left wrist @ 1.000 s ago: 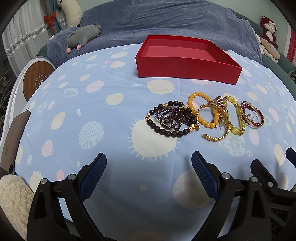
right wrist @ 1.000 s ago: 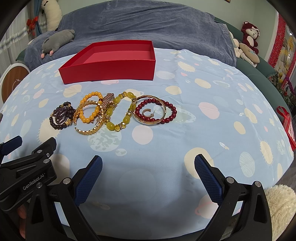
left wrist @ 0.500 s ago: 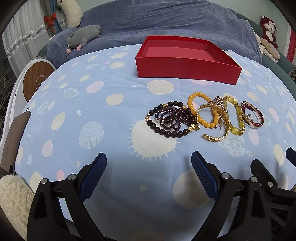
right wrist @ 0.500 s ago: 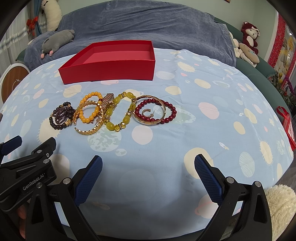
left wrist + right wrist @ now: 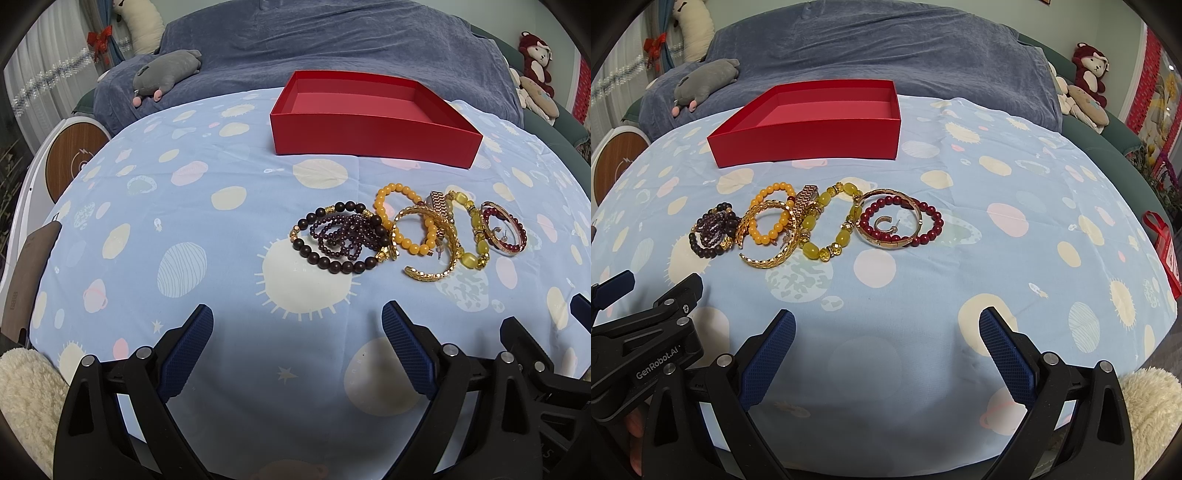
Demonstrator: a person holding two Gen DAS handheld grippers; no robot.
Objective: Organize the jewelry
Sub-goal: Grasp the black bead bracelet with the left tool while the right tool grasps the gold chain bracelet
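An empty red box (image 5: 373,125) (image 5: 812,136) stands at the back of the blue patterned cloth. In front of it lies a row of bracelets: dark purple beads (image 5: 332,254) (image 5: 713,230), orange beads (image 5: 402,218) (image 5: 772,214), a gold chain bangle (image 5: 436,273) (image 5: 768,260), yellow-green beads (image 5: 476,229) (image 5: 831,221), and a gold bangle with red beads (image 5: 506,232) (image 5: 901,225). My left gripper (image 5: 297,325) is open and empty, near the front edge, short of the purple beads. My right gripper (image 5: 886,332) is open and empty, in front of the red beads.
A blue-grey covered sofa runs behind the table with a grey plush toy (image 5: 166,72) (image 5: 705,79) on it and red and beige stuffed toys (image 5: 1086,85) at the right. A round wooden-faced object (image 5: 72,162) stands at the left. The left gripper's body (image 5: 639,339) shows at the lower left of the right wrist view.
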